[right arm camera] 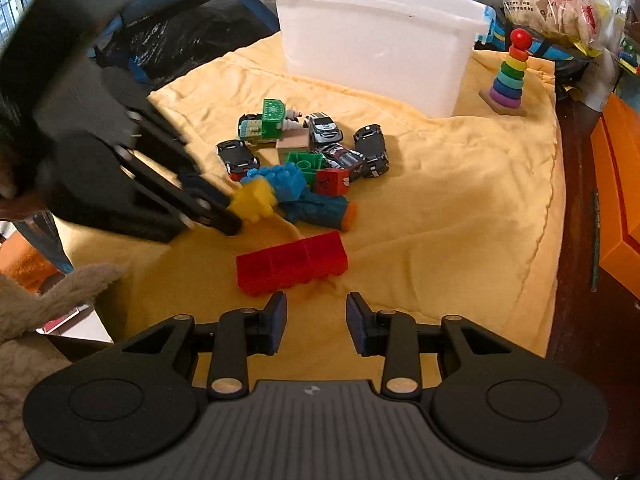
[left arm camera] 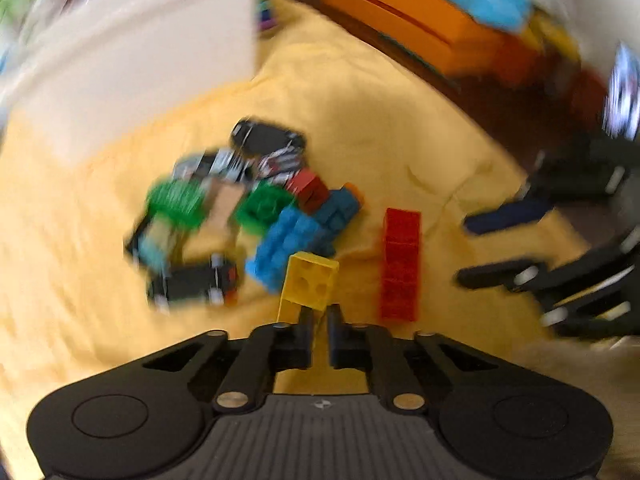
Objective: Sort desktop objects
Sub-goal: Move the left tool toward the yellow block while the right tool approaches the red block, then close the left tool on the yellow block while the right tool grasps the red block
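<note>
The left gripper (left arm camera: 318, 316) pinches a yellow block (left arm camera: 310, 284), its jaws drawn nearly together on the brick's lower edge at the near side of the toy pile. The right gripper (right arm camera: 316, 312) hangs just short of a long red block (right arm camera: 291, 262), jaws partly spread with nothing between them and the brick lying beyond the blue pads (right arm camera: 278, 322).

Around them, the sorting looks barely begun. Blue bricks (right arm camera: 286, 180), a teal brick with an orange end (right arm camera: 324, 210), a green brick (right arm camera: 304, 162) and a small red cube (right arm camera: 333, 181) sit heaped together on the yellow cloth (right arm camera: 460, 208), touching several toy cars (right arm camera: 370, 151) and a green-and-yellow toy vehicle (right arm camera: 264, 122) behind them. The white bin (right arm camera: 380, 44) stands at the far edge of the cloth, well apart from the pile; its inside cannot be seen from either camera, so whether anything has gone in is unclear. A rainbow ring stacker (right arm camera: 508, 78) stands upright beside the bin.

The yellow block appears to be the first piece in hand, with the red block likely next and the rest of the heap left to sort. The left camera's view is motion-blurred, so the grip is read mainly from the right.
</note>
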`<action>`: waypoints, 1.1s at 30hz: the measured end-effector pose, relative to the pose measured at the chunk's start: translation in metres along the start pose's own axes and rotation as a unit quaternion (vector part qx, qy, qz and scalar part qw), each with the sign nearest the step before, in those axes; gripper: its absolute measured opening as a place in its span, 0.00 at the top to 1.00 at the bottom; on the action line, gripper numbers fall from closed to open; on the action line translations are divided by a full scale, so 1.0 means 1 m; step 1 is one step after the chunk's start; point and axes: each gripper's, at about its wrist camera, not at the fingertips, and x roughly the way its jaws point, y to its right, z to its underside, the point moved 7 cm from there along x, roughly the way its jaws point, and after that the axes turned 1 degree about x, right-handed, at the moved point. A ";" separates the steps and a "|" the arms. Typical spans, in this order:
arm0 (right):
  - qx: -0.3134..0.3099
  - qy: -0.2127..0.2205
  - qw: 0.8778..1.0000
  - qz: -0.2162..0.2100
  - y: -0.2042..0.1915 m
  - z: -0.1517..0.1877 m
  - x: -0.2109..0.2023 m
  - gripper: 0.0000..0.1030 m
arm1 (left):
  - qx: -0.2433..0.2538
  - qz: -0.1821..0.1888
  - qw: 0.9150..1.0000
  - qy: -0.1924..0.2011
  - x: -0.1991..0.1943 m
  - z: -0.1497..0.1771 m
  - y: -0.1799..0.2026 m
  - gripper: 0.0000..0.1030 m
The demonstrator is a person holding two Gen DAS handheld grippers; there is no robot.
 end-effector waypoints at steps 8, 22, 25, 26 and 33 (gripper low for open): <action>-0.004 0.015 1.000 -0.008 -0.017 -0.013 0.005 0.59 | -0.134 0.022 0.991 -0.007 -0.009 0.032 -0.040 0.91; 0.078 0.023 0.997 -0.009 -0.060 -0.031 0.020 0.79 | 0.056 -0.085 0.994 0.029 -0.026 0.023 -0.042 0.73; 0.113 0.015 0.993 0.013 -0.062 -0.030 0.028 0.79 | 0.059 -0.119 0.991 0.022 -0.025 0.024 -0.052 0.71; 0.126 0.013 0.992 0.020 -0.062 -0.030 0.031 0.79 | 0.061 -0.135 0.989 0.020 -0.024 0.024 -0.056 0.70; 0.168 -0.012 0.984 0.066 -0.069 -0.026 0.054 0.81 | 0.061 -0.159 0.985 0.019 -0.024 0.028 -0.069 0.67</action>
